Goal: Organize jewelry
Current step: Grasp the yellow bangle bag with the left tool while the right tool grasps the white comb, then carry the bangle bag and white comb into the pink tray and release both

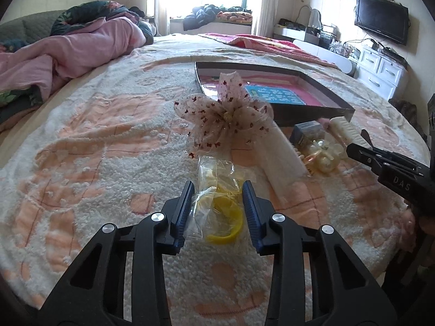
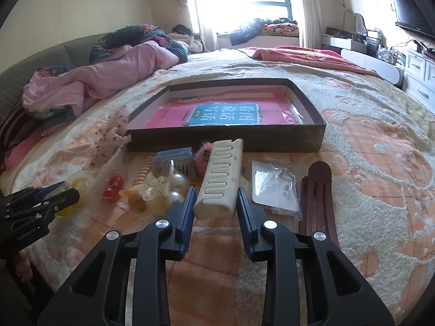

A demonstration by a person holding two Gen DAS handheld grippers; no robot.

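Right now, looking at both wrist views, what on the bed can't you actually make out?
- Clear bag, left wrist view: crinkled, glaring plastic blurs what lies inside besides the yellow ring.
- Small packet, right wrist view: contents too small to identify.
- Dark box, left wrist view: the mesh bow hides its near corner.
- Dark red hair clip, right wrist view: its near end hides behind the right tongs.

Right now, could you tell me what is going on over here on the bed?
A person is sorting hair accessories and jewelry on the bedspread, with a claw in each hand. The left claw straddles a clear bag holding a yellow bangle. The right claw is closed on the near end of a cream hair comb. The open dark box behind them holds only a pink book.
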